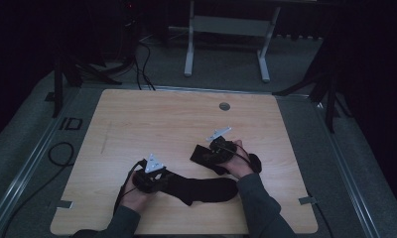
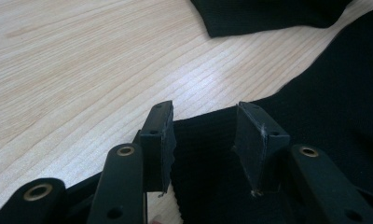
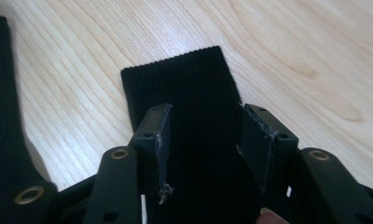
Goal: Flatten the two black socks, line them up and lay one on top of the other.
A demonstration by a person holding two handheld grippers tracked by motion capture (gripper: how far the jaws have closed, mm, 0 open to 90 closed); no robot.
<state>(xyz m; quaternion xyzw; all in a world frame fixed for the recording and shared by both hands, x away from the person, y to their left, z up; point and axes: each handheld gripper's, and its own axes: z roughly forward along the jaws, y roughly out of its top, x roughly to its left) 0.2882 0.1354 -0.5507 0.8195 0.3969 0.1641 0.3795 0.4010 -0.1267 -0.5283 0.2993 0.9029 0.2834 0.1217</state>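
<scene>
Looking down on the wooden table (image 1: 152,119), we see two black socks near its front edge. The left gripper (image 2: 203,140) rests over the ribbed end of the near sock (image 1: 206,191), jaws spread and released. The right gripper (image 3: 205,144) sits over the far sock (image 3: 184,84), jaws likewise apart, straddling its ribbed cuff without pinching it.

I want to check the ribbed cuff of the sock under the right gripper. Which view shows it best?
The right gripper view: the ribbed cuff lies flat between open jaws, its edge sharp. The high view shows it small and dark; the left gripper view, perhaps its corner.
</scene>
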